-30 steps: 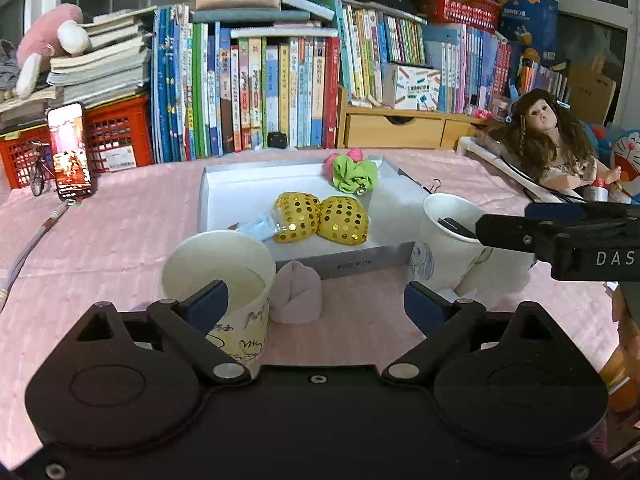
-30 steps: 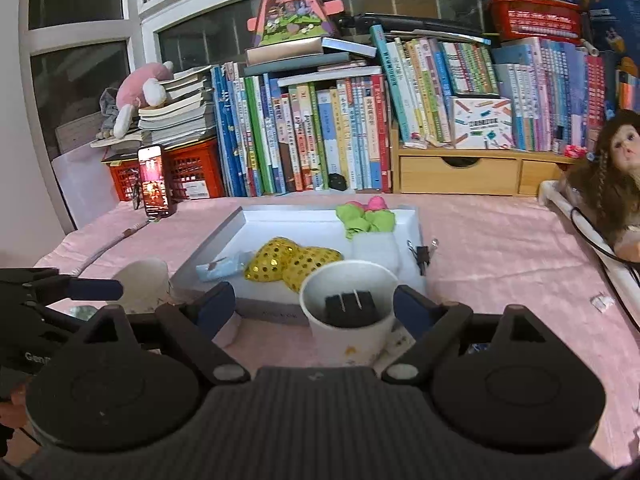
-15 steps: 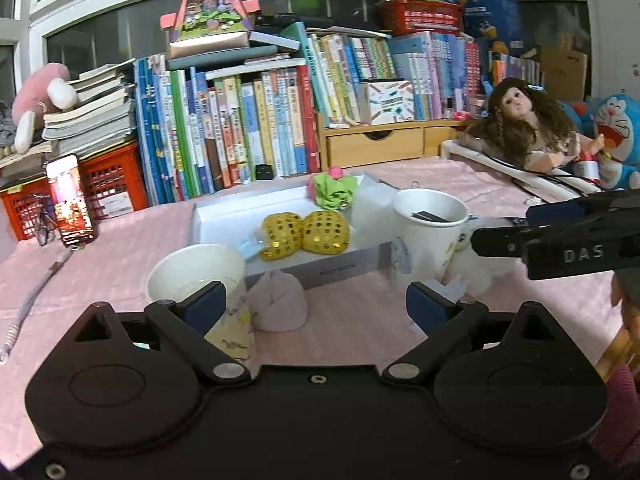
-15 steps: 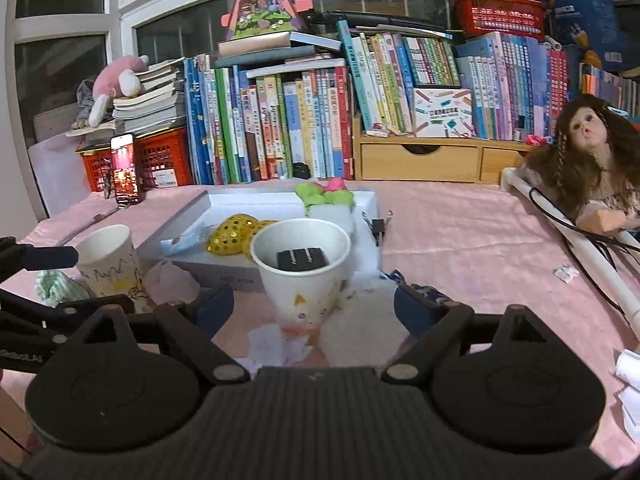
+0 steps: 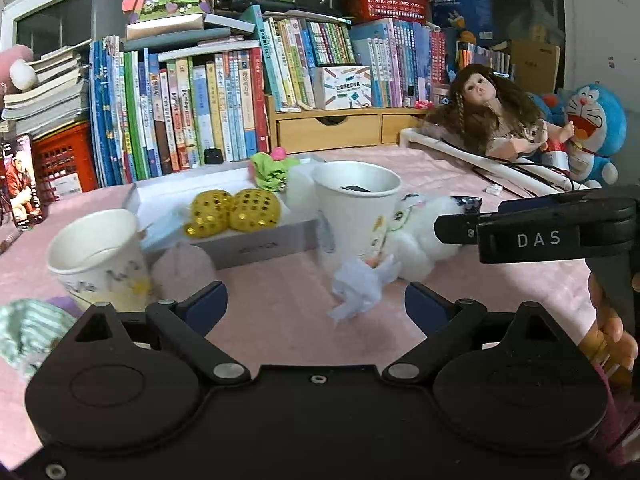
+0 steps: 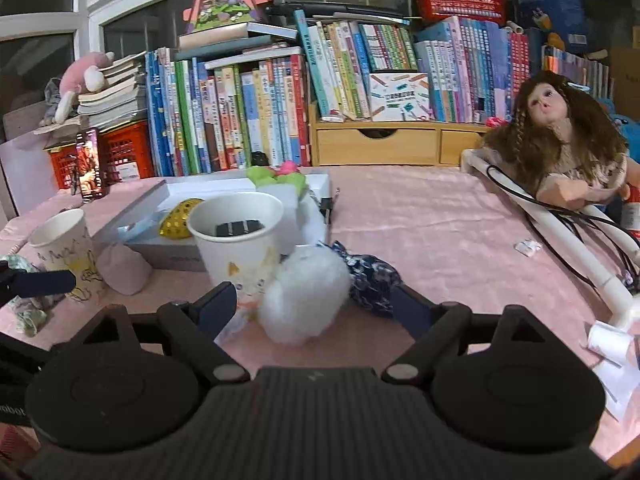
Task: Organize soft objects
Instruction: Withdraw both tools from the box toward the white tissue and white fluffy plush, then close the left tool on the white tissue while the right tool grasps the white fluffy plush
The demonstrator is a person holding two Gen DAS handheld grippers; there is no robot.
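Most of the sorting is ahead of you, as far as these views show. The shallow white cardboard box (image 5: pixel 224 216) on the pink-clothed surface (image 5: pixel 280 320) already holds a pair of yellow sequinned pads (image 5: pixel 234 212) and a green fabric flower with a pink centre (image 5: pixel 270 168) at its far edge. Outside it lie a fluffy white pompom (image 6: pixel 304 294), just beside the white paper cup holding black clips (image 6: pixel 238 240), a dark blue patterned cloth piece (image 6: pixel 372 280) touching the pompom's far side, a pale pink soft pouch (image 6: pixel 122 268) between the box and the empty printed paper cup (image 5: pixel 100 256), a crumpled white tissue (image 5: pixel 360 286), and a green striped cloth (image 5: pixel 28 328) at the near left edge.

Your right tool (image 6: pixel 316 308) has its jaws wide apart. They have just been closing a little. The pompom sits between the fingertips, but the pads do not press on it, so nothing is held yet.

Your left tool (image 5: pixel 316 304) is also spread wide and has narrowed slightly. It carries nothing. Only bare cloth lies between its tips, with the tissue just ahead.
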